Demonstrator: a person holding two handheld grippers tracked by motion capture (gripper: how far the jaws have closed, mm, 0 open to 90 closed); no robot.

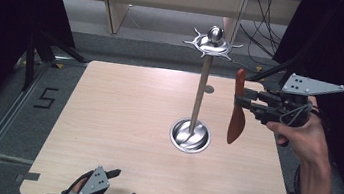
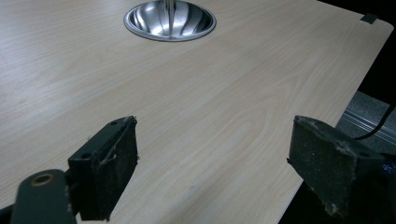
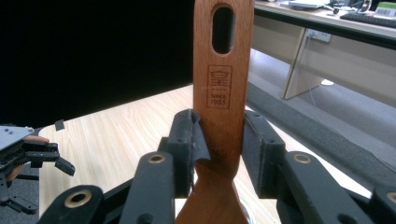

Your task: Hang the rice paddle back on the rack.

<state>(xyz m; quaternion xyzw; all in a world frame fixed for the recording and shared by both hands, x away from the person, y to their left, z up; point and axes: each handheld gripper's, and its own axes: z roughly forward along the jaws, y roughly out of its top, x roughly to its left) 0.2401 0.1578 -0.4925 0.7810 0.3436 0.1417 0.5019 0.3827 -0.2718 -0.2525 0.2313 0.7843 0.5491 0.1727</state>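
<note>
Wooden spatula (image 1: 237,116) in right tongs (image 1: 241,100) hangs beside metal stand (image 1: 200,93).

We read "SINCE 1985" under a small square emblem, stamped into the wooden spatula (image 3: 223,88) handle at upper centre of the right gripper view. In the high view, a black "5" (image 1: 47,97) marks the floor at left.
</note>
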